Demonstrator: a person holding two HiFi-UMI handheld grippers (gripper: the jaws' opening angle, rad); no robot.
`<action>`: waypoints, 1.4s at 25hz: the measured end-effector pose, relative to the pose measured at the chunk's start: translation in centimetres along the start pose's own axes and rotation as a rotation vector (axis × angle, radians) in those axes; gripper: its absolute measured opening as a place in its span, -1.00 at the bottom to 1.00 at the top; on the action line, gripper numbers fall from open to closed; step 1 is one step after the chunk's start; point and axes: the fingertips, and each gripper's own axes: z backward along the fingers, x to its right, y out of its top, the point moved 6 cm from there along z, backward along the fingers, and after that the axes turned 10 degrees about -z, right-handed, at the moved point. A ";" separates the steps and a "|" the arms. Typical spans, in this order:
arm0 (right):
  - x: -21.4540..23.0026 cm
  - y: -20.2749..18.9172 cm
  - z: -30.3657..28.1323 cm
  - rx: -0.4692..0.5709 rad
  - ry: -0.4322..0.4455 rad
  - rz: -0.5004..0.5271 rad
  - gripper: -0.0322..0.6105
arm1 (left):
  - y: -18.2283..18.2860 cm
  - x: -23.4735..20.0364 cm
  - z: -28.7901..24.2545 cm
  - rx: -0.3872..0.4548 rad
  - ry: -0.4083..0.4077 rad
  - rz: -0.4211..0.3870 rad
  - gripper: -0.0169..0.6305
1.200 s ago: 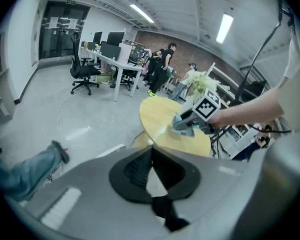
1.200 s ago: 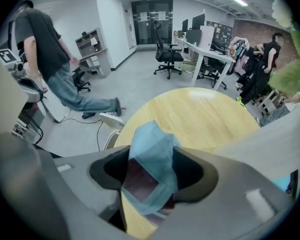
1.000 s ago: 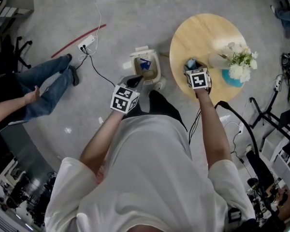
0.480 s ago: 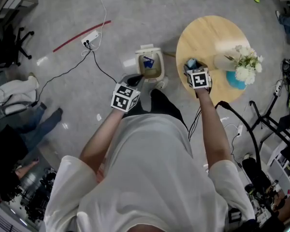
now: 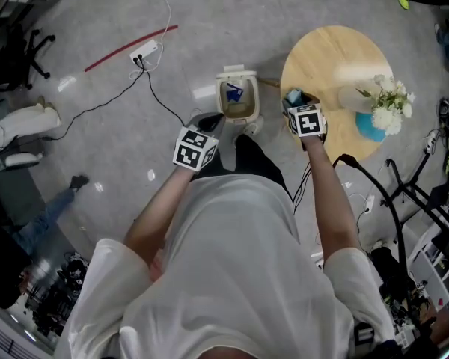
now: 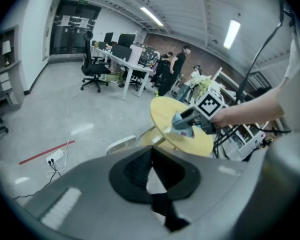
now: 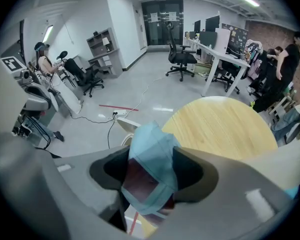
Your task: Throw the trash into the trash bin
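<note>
In the head view the small beige trash bin (image 5: 238,102) stands on the floor with its lid up and some trash inside, left of the round wooden table (image 5: 337,62). My right gripper (image 5: 293,99) hangs over the table's left edge. It is shut on a light blue packet (image 7: 151,176) with a dark red patch, which fills the space between its jaws. My left gripper (image 5: 209,121) is just below and left of the bin. Its black fingers (image 6: 140,166) meet at the tips with nothing between them. The left gripper view shows the right gripper (image 6: 186,124) carrying the packet.
A vase of white flowers (image 5: 388,102) and a blue dish (image 5: 368,126) stand on the table's right side. A power strip (image 5: 146,51) with cables and a red strip (image 5: 131,45) lie on the floor at the back left. Stands and cables crowd the right edge.
The right gripper has carried the packet left, from over the table to its left edge near the bin. The left gripper has drawn closer to the bin. The legs in jeans at left have left view.
</note>
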 end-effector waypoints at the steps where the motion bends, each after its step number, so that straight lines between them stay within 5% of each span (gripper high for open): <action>1: -0.3 0.0 -0.2 -0.003 0.003 0.004 -0.12 | -0.2 -0.2 0.1 0.000 0.002 0.004 -0.93; 35: -13.2 0.6 -6.7 -0.066 0.148 0.136 -0.12 | -6.2 -5.7 4.8 -0.018 0.075 0.109 -0.93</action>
